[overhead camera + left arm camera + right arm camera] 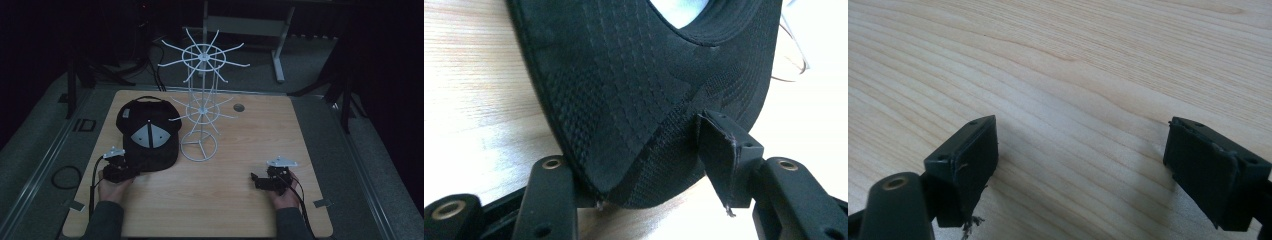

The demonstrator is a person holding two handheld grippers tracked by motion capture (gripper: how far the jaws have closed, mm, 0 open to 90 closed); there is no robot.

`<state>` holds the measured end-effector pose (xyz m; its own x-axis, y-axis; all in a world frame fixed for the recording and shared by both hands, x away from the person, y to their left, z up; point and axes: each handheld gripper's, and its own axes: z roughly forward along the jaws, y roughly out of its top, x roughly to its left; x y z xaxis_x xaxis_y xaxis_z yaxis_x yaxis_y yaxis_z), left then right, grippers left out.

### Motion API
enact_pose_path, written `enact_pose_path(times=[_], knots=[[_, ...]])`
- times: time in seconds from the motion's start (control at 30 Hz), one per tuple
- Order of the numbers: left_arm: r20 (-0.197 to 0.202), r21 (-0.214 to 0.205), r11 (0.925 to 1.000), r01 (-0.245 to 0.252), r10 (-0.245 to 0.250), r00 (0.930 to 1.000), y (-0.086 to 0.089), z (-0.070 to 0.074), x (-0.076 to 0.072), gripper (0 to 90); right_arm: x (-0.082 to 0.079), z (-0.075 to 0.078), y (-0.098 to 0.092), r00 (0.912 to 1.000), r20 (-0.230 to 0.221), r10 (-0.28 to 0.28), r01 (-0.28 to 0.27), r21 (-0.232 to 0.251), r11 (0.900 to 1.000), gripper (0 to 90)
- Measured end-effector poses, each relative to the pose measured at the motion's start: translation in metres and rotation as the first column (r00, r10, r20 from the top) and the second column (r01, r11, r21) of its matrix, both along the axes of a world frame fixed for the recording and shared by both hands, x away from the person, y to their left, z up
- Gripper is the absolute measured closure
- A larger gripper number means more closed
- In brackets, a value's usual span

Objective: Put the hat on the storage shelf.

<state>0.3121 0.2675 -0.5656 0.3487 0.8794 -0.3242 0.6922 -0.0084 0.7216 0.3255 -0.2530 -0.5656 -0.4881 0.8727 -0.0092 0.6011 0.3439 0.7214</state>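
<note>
On the wooden bench [225,200] stands a tall white wire display rack [201,105] with two tiers of radiating arms, every arm bare. Just to its left lies a black baseball cap [148,132], flat on the bench with its brim toward the person. The left gripper [131,172] is at the brim's near edge; in the left gripper view the brim [639,110] sits between the jaws and looks pinched, one pad pressing on top, the other below. The right gripper [254,180] rests apart near the bench's right side, jaws wide over bare wood. Judging by this, the cap has just been gripped; lifting and hanging it on the rack remain.
</note>
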Motion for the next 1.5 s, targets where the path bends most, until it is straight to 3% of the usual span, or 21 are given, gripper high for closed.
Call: enact_pose_path(times=[0.23, 0.27, 0.33, 0.5, 0.57, 0.73, 0.87, 1.1, 1.5], knots=[[0.002, -0.024, 0.9989, 0.042, -0.042, 0.9991, -0.004, 0.003, 0.001, 57.6, 0.001, 0.000, 0.000, 1.0000, 0.001, 0.002, -0.002, 0.000, 1.0000, 14.0], [0.006, -0.053, 0.9958, 0.075, -0.075, 0.9972, -0.004, 0.004, 0.001, 61.5, 0.001, 0.000, 0.000, 1.0000, 0.001, 0.002, -0.002, 0.000, 1.0000, 13.9], [0.013, -0.072, 0.9919, 0.105, -0.104, 0.9945, -0.006, 0.006, 0.001, 66.7, 0.001, 0.000, 0.000, 1.0000, 0.001, 0.002, -0.002, 0.000, 1.0000, 13.9], [0.023, -0.111, 0.9834, 0.143, -0.142, 0.9896, -0.010, 0.009, 0.000, 74.8, 0.001, 0.000, 0.000, 1.0000, 0.000, 0.002, -0.002, -0.001, 1.0000, 13.9], [0.030, -0.155, 0.9740, 0.166, -0.163, 0.9862, -0.010, 0.011, -0.001, 78.1, 0.001, 0.000, 0.000, 1.0000, 0.001, 0.001, -0.001, 0.000, 1.0000, 13.9], [0.015, -0.187, 0.9708, 0.151, -0.150, 0.9885, -0.007, 0.011, -0.001, 80.6, 0.001, 0.000, 0.000, 1.0000, 0.001, 0.002, -0.002, 0.000, 1.0000, 13.9], [0.013, -0.197, 0.9723, 0.126, -0.126, 0.9919, -0.006, 0.013, -0.003, 82.2, 0.001, 0.000, 0.000, 1.0000, 0.001, 0.002, -0.002, 0.000, 1.0000, 14.0], [0.042, -0.165, 0.9802, 0.109, -0.103, 0.9938, -0.005, 0.019, -0.006, 85.9, 0.001, 0.000, 0.000, 1.0000, 0.002, 0.002, -0.002, 0.000, 1.0000, 14.0], [0.081, -0.126, 0.9917, 0.026, -0.016, 0.9966, -0.002, 0.029, -0.015, 86.0, 0.001, 0.000, 0.000, 1.0000, 0.002, 0.003, -0.003, 0.001, 1.0000, 13.9]])
